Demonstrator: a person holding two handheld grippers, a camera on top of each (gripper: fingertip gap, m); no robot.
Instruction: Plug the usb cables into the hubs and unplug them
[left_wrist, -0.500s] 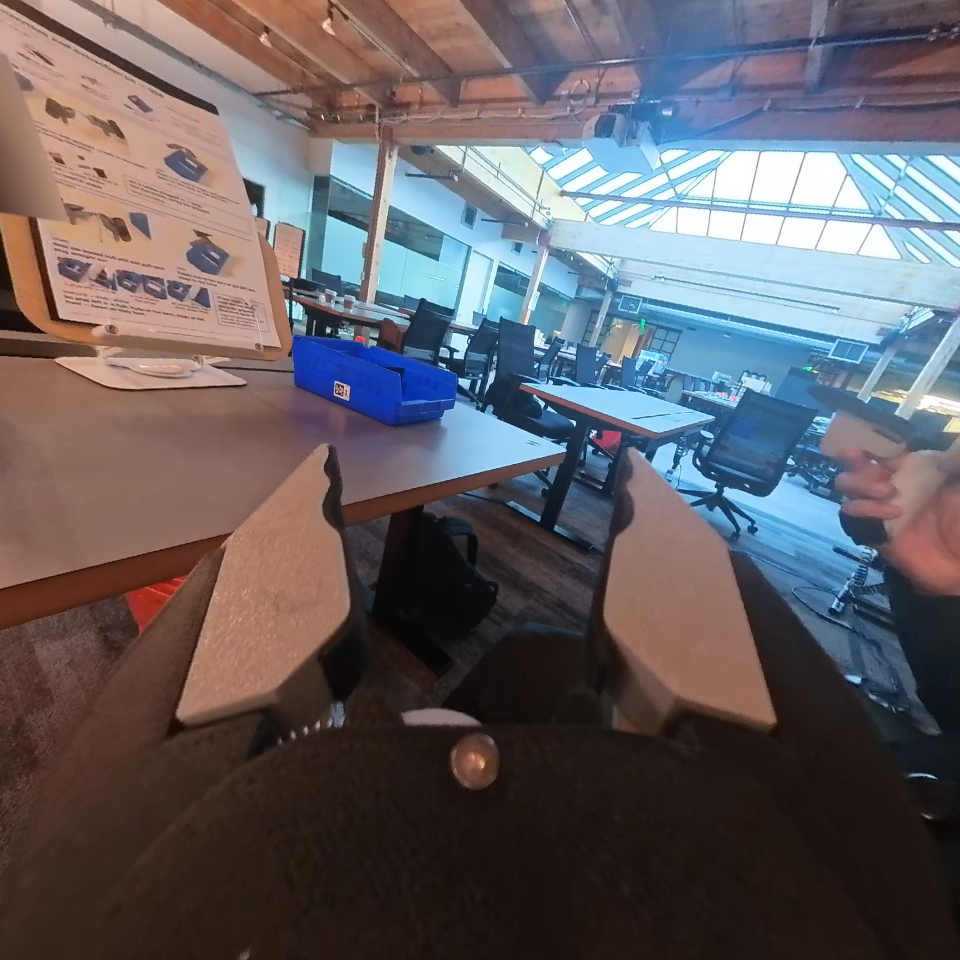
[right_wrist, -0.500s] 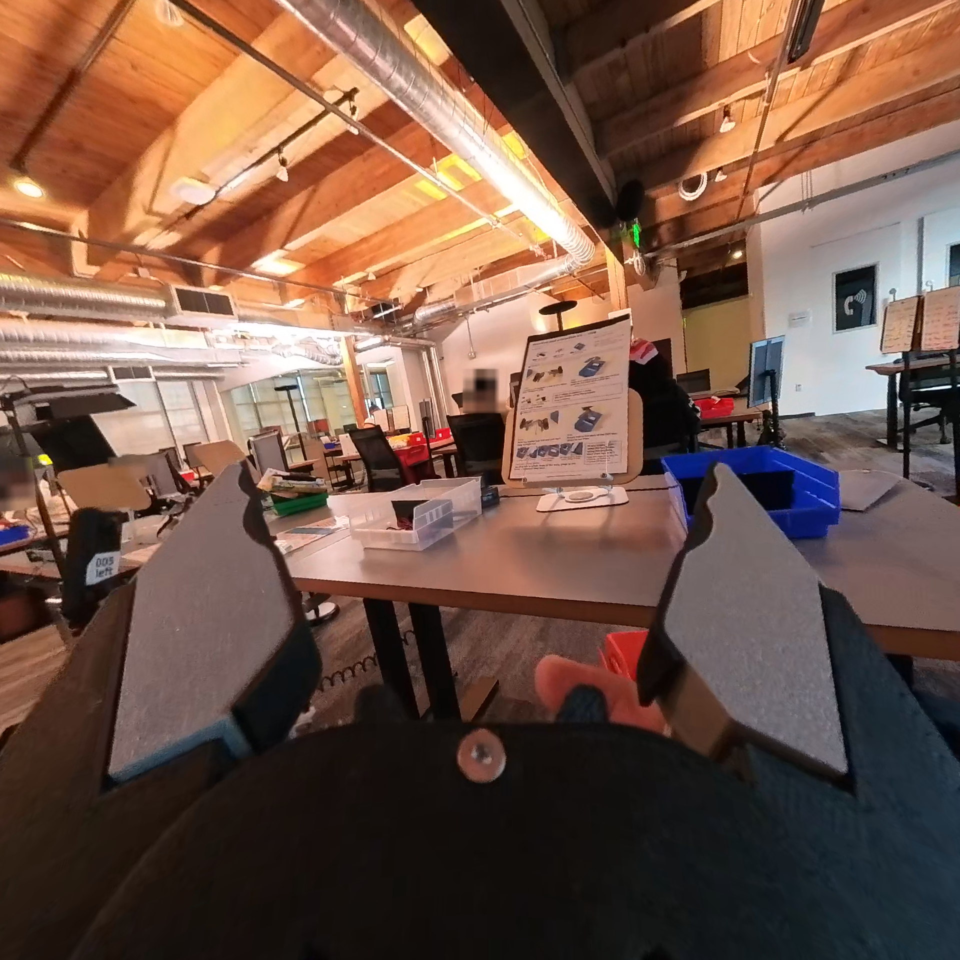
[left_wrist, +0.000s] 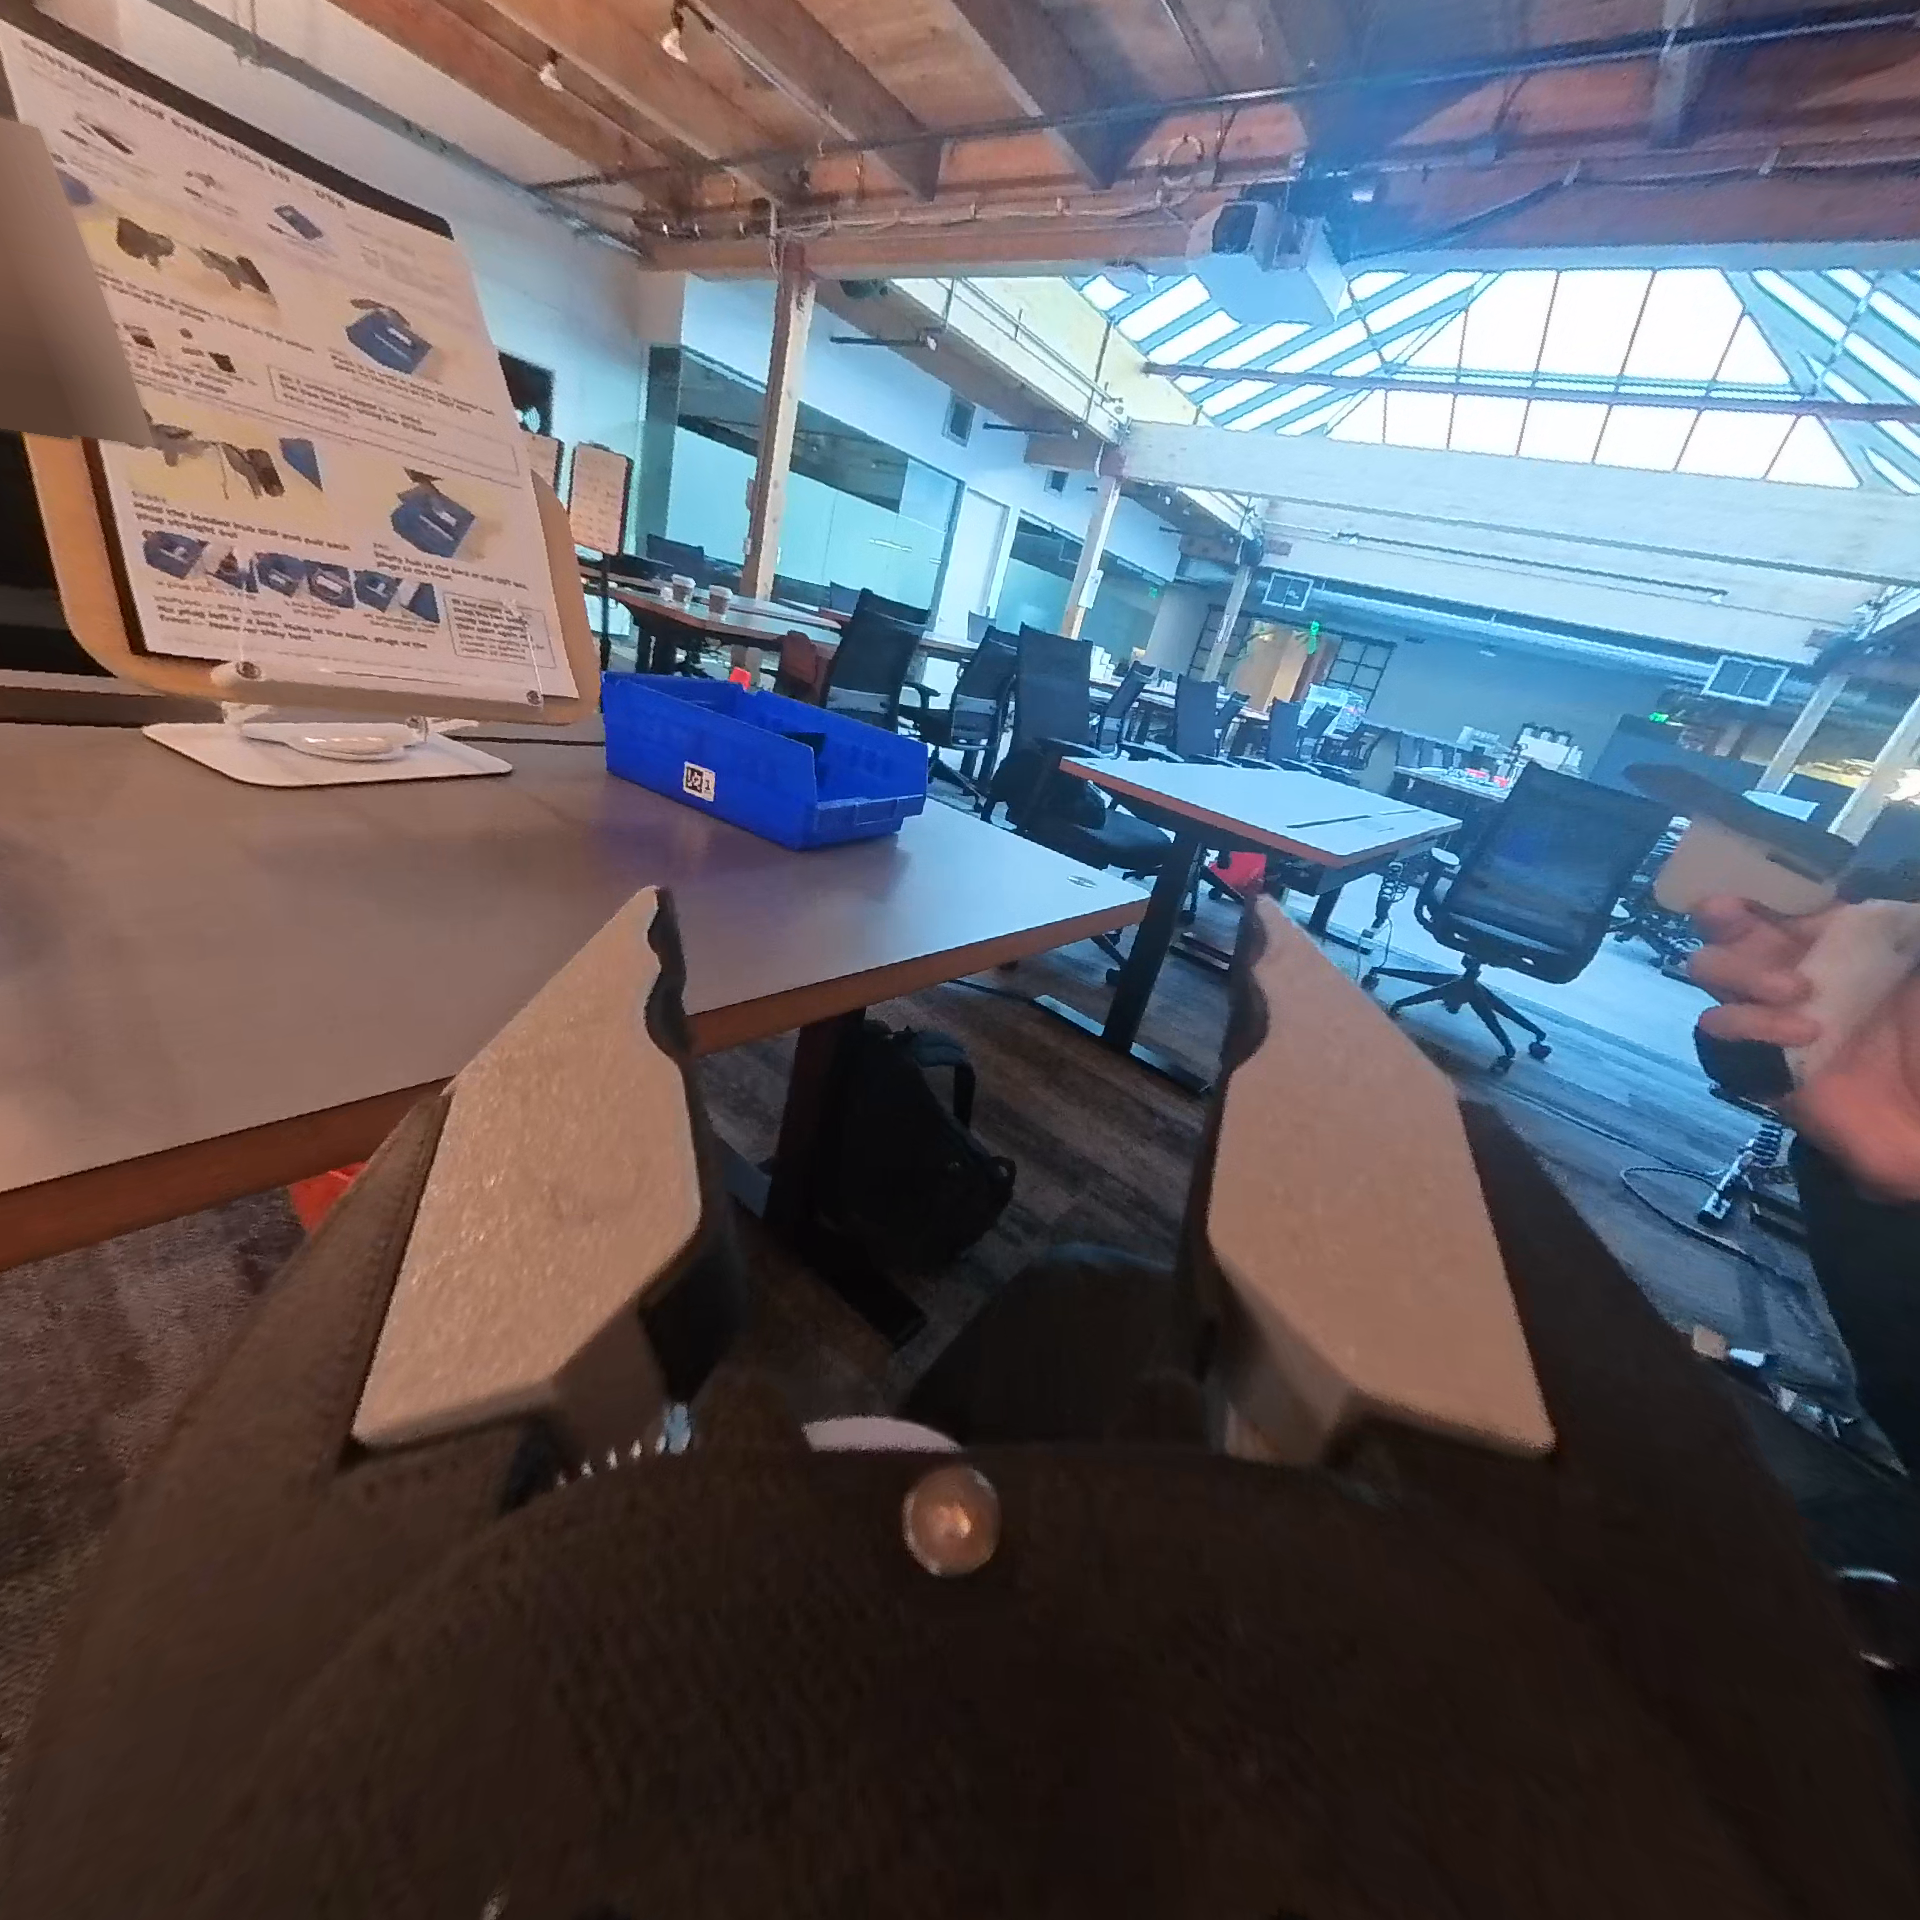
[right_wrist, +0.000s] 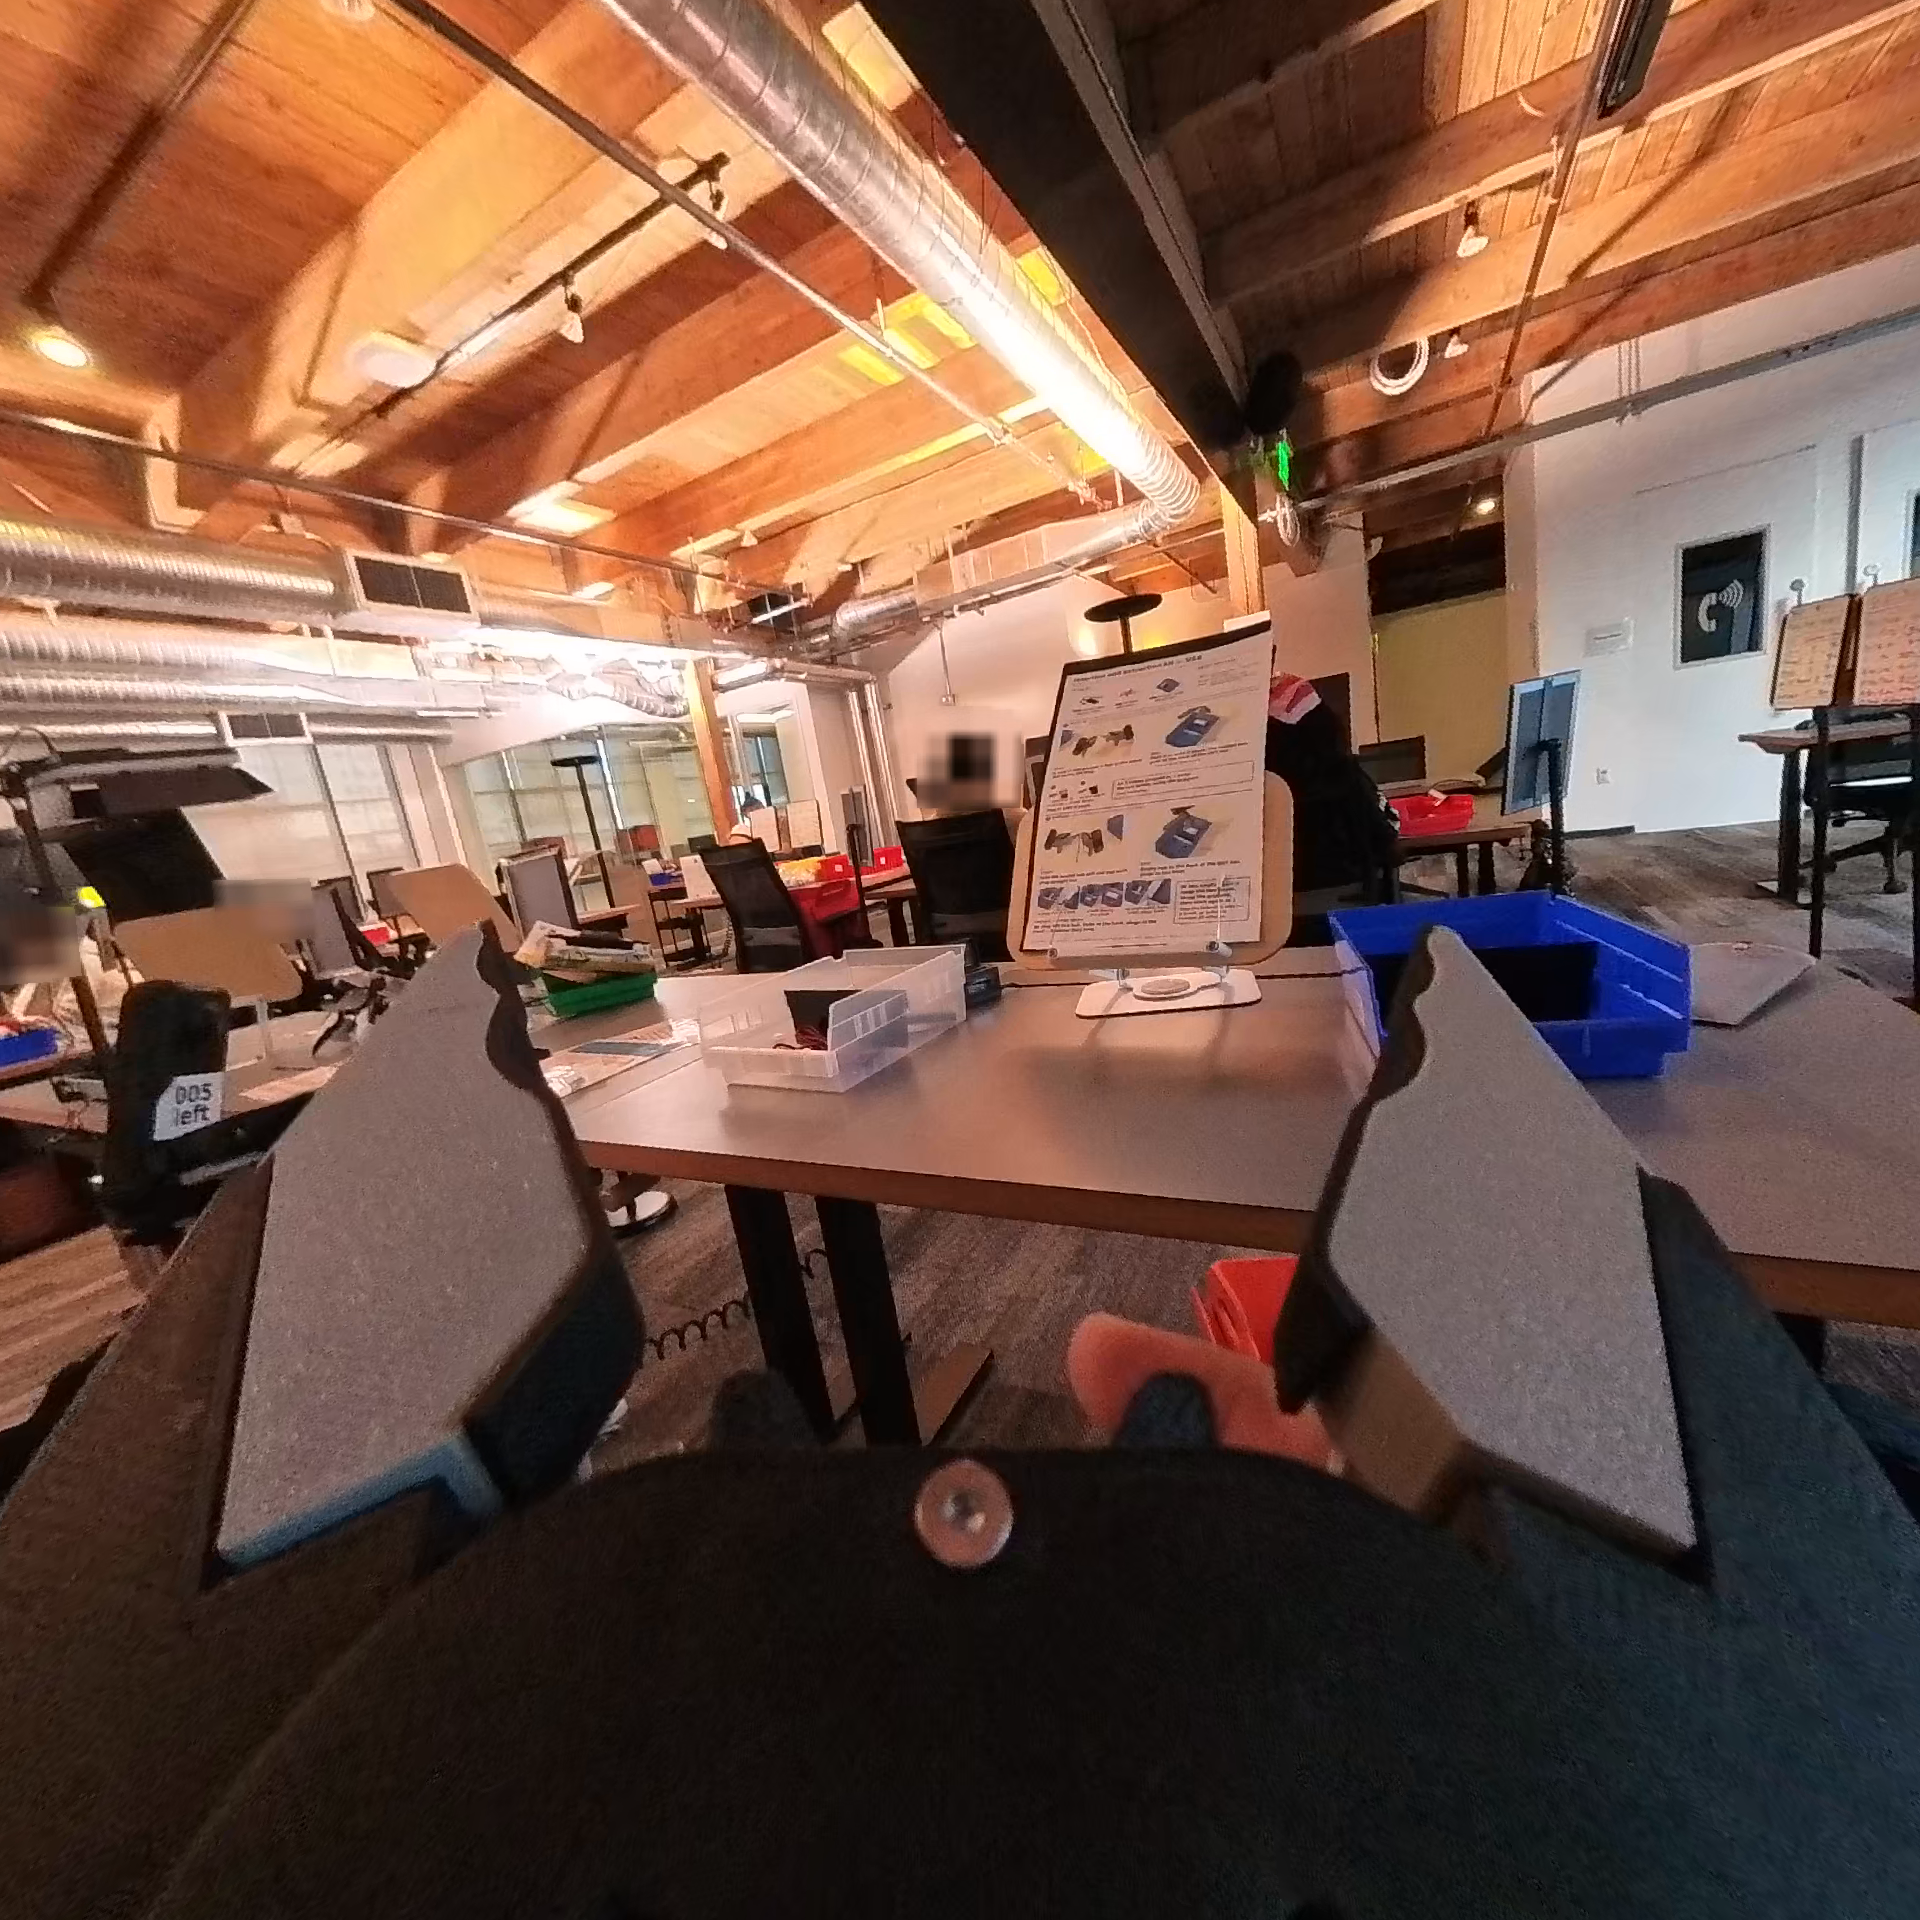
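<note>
Both claws — left claw (left_wrist: 951, 997) and right claw (right_wrist: 951, 1049) — hang spread and empty, short of the rectangular blue plastic bin (right_wrist: 1621, 987). No cable or hub shows — plugging looks unstarted.

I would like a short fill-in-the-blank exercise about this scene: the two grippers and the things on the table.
1. The left gripper and the right gripper both have their jaws ____.
2. The bin to the right of the instruction sheet is ____ in colour.
3. The clear tray lies on the table to the ____ of the sheet's stand.

Missing words: open; blue; left
</note>
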